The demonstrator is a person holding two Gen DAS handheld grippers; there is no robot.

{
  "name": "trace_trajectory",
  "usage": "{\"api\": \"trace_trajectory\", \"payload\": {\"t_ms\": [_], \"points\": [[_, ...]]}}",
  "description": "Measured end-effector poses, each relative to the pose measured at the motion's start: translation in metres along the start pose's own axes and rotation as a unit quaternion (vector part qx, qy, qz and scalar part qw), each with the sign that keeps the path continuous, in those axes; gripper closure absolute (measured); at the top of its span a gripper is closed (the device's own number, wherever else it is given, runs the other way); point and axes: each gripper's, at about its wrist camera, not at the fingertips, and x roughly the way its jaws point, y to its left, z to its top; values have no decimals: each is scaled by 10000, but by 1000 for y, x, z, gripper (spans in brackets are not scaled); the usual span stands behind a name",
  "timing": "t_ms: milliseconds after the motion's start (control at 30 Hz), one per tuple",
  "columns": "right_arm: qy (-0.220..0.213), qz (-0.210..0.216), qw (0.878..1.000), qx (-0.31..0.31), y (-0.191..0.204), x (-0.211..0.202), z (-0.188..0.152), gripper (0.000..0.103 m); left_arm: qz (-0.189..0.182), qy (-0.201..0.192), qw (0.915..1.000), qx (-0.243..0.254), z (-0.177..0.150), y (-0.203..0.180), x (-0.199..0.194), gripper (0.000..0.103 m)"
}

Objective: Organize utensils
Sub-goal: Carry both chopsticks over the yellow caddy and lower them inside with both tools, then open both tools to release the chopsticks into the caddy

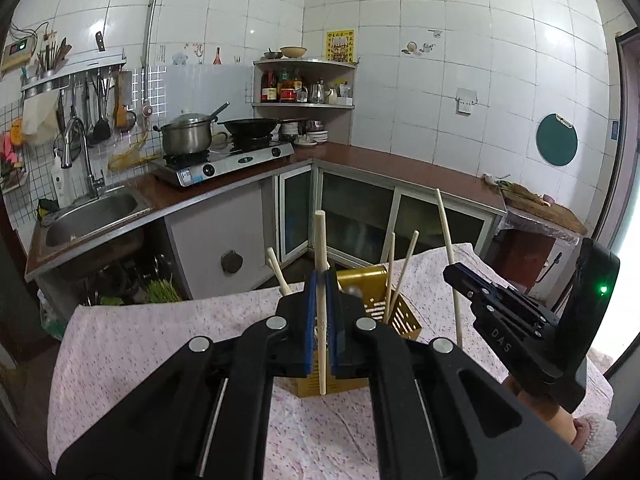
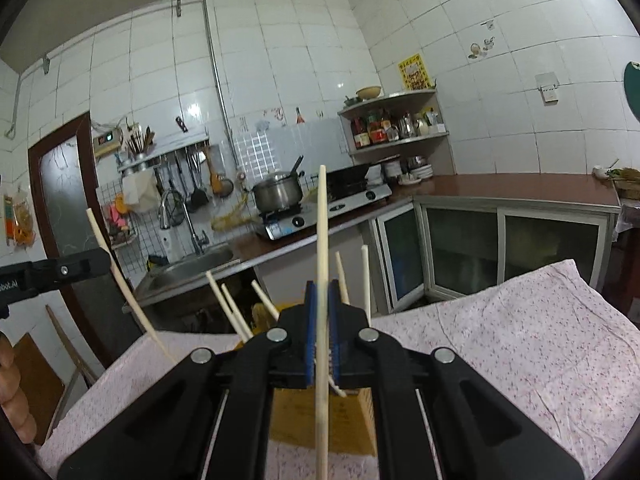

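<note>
My left gripper [image 1: 322, 276] is shut on a pale wooden chopstick [image 1: 320, 240] that stands nearly upright between its blue pads. Right behind and below it, a gold perforated utensil holder [image 1: 404, 320] holds several chopsticks. To the right, my right gripper [image 1: 451, 271] grips a second chopstick [image 1: 444, 224]. In the right wrist view, the right gripper [image 2: 322, 286] is shut on that upright chopstick [image 2: 322, 220], above the holder [image 2: 304, 420]. The left gripper [image 2: 105, 258] shows at the left with its chopstick [image 2: 98, 232].
The holder stands on a table under a pink floral cloth [image 1: 160, 340]. Beyond the table run a brown counter with a sink [image 1: 92, 216], a gas stove [image 1: 224, 160] with a pot and wok, and glass-door cabinets [image 1: 356, 208]. A hand [image 2: 12, 380] shows at the left edge.
</note>
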Motion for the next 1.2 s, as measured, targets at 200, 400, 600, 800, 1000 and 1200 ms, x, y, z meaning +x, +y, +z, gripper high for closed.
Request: {"api": "trace_trajectory", "payload": {"t_ms": [200,400,600,800,1000,1200], "points": [[-411,34,9991,30,-1,11,15,97,47,-175,9998,107,21,-3,2,100],[-706,12,9975,42,2,27,30,97,52,-341,9992,204,41,-9,12,100],[-743,-56,9972,1,0,47,36,97,46,-446,9987,251,55,-6,29,100],[-745,-162,9971,28,-3,63,23,97,43,-296,9995,142,37,8,60,100],[-825,-220,9963,-47,0,69,17,97,-4,-283,9996,-27,12,24,85,100],[-1041,-161,9944,-120,8,65,24,97,34,-131,9999,-40,-3,29,96,100]]}}
